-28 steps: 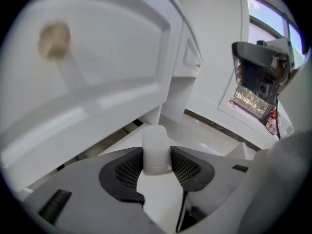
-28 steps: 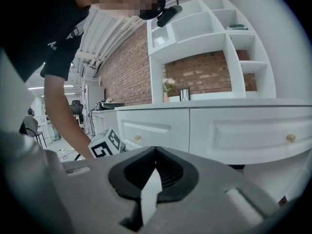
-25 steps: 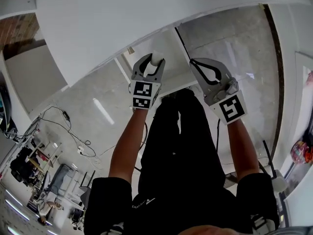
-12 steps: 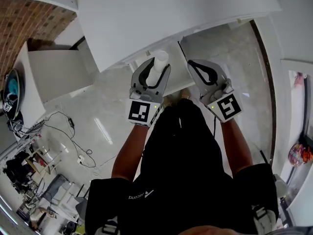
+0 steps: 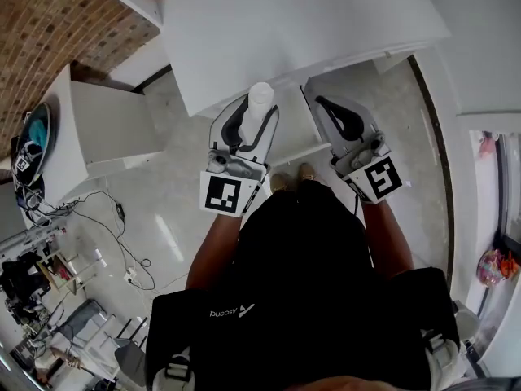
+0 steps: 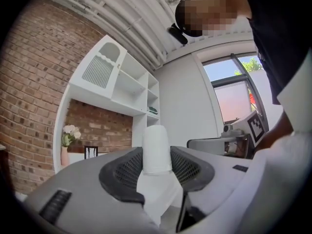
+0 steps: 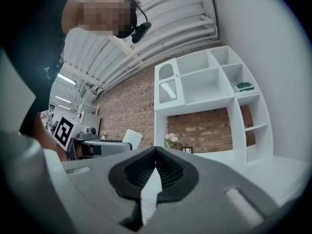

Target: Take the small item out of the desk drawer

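A home-style room staged inside an industrial hall: brick wall (image 6: 29, 82), white shelf unit (image 7: 209, 91), vase of flowers (image 6: 66, 141) and white worktop (image 5: 309, 23) under a ribbed metal ceiling (image 7: 161, 23) with strip lights (image 7: 67, 77). Loose cables (image 5: 120, 213) cross the floor (image 5: 179, 177).

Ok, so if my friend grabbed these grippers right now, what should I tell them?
Left gripper: shut on the small white cylinder, which stands up between the jaws.
Right gripper: shut, with nothing in it.
Both are held up near the edge of the white desk.
Done: the cylinder is out and in the grip.
Left: probably put it down somewhere. The drawer can't be made out here, so check whether it needs closing.
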Motion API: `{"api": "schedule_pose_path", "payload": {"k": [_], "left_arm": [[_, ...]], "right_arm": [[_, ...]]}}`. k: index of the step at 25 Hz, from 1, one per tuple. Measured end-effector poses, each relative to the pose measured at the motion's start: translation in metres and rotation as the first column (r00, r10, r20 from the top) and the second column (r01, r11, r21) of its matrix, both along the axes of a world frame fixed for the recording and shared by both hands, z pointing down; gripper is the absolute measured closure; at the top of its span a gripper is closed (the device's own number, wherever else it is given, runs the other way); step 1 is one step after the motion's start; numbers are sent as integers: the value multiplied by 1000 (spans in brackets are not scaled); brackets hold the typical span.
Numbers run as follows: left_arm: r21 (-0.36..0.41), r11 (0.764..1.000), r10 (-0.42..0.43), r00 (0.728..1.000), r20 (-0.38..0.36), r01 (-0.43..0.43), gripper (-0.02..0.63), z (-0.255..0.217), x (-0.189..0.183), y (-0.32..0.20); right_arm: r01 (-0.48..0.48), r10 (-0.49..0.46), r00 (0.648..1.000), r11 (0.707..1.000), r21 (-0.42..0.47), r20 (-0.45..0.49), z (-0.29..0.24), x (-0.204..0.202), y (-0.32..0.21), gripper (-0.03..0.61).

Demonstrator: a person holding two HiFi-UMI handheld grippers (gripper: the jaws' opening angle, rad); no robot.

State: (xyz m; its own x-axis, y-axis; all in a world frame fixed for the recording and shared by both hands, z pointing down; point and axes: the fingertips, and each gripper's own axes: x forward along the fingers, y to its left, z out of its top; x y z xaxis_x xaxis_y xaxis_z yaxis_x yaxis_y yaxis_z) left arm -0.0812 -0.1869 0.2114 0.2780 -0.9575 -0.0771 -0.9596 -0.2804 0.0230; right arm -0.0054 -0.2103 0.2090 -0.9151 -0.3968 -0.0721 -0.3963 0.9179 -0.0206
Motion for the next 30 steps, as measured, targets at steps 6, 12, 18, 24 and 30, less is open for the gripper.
{"api": "schedule_pose_path", "payload": {"k": [6,12,18,24,30], "left_arm": [[53,998,-18,1000,8,17,442,-24,3,18],[78,997,-21,1000,-1,21,442,-31,2,27],[101,995,-24,1000,-2,24,442,-39,0,31],[61,998,-34,999,3,34,441,-26,-2,34],[56,998,-36,999,4,36,442,-25,4,39]], "right_arm": [[-19,18,1000,1000,19,17,-15,12,14,577],[-11,11,1000,1000,26,21,-14,12,19,577],[-9,9,1000,999,37,-6,-12,10,23,578],[0,0,1000,1000,22,-1,-11,10,26,578],[-9,9,1000,1000,24,-7,-8,19,30,577]]}}
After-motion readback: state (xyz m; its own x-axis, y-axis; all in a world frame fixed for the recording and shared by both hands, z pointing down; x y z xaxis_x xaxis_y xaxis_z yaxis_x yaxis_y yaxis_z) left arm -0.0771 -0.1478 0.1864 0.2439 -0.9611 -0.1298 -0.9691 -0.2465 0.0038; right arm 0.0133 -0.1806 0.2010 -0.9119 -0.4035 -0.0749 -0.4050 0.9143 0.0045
